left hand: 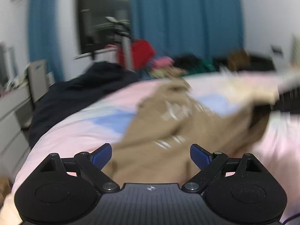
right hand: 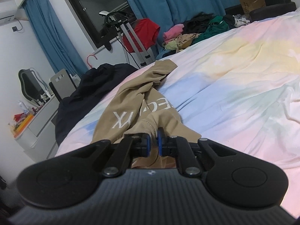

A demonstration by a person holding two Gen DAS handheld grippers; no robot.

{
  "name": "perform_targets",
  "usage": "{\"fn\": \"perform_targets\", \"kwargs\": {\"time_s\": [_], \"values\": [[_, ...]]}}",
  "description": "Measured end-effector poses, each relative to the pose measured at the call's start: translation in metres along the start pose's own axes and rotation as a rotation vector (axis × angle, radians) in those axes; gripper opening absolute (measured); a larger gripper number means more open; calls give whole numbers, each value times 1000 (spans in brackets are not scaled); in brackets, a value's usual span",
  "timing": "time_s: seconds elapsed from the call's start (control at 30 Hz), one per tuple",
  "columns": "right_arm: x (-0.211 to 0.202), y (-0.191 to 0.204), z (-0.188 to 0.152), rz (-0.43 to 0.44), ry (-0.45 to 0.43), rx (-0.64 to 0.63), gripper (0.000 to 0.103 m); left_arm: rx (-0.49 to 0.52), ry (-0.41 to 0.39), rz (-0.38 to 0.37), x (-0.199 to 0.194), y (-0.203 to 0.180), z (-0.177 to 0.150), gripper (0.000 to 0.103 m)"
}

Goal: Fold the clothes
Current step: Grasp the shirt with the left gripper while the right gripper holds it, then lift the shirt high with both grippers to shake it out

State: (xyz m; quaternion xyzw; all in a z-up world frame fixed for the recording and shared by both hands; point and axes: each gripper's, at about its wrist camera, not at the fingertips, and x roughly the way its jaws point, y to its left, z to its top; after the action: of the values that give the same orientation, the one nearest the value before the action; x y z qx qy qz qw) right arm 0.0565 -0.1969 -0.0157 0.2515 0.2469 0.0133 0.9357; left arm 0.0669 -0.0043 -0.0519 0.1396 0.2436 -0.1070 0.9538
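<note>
The right gripper (right hand: 154, 141) has its jaws pressed together on a fold of the tan garment (right hand: 131, 103), pinching it at a ribbed hem low in the centre of the right wrist view. From the pinch the garment trails up and left across the pastel sheet (right hand: 234, 75), bunched and twisted, with white lettering showing on it; its far end lies near the bed's upper edge.

The left gripper (left hand: 151, 154) has its jaws wide apart, blue pads (left hand: 102, 155) angled outward, with nothing between them. It hangs just over the near part of the garment (left hand: 168, 131), which fills the lower centre of the blurred left wrist view and rises toward the right edge, where part of it is lifted off the sheet (left hand: 75, 131).

A dark garment (right hand: 90, 91) lies at the sheet's left side. Above the tan garment's far end stands a metal stand (right hand: 135, 37) with a red cloth (right hand: 144, 31) behind it. A heap of mixed clothes (right hand: 196, 30) sits in the upper centre, before blue curtains (right hand: 178, 0). A cardboard box (right hand: 253, 1) is at upper right. A cluttered white dresser (right hand: 37, 120) is at the left edge.
</note>
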Motion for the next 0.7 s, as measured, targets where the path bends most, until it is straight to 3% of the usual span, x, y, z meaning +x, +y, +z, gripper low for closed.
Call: {"fn": "perform_targets", "kwargs": {"time_s": [0.1, 0.17, 0.33, 0.5, 0.63, 0.7], "values": [[-1, -2, 1, 0, 0, 10, 11, 132, -20, 9, 6, -26, -15, 92], [-1, -2, 1, 2, -1, 12, 11, 176, -27, 75, 13, -34, -20, 92], [-2, -4, 1, -9, -16, 17, 11, 87, -111, 245, 4, -24, -18, 94], [-4, -7, 1, -22, -46, 30, 11, -70, -311, 320, -42, -5, -9, 97], [-11, -3, 1, -4, -95, 16, 11, -71, -431, 347, -73, -11, -8, 98], [-20, 1, 2, 4, -163, 6, 11, -38, -457, 373, -84, -19, -8, 98]]}}
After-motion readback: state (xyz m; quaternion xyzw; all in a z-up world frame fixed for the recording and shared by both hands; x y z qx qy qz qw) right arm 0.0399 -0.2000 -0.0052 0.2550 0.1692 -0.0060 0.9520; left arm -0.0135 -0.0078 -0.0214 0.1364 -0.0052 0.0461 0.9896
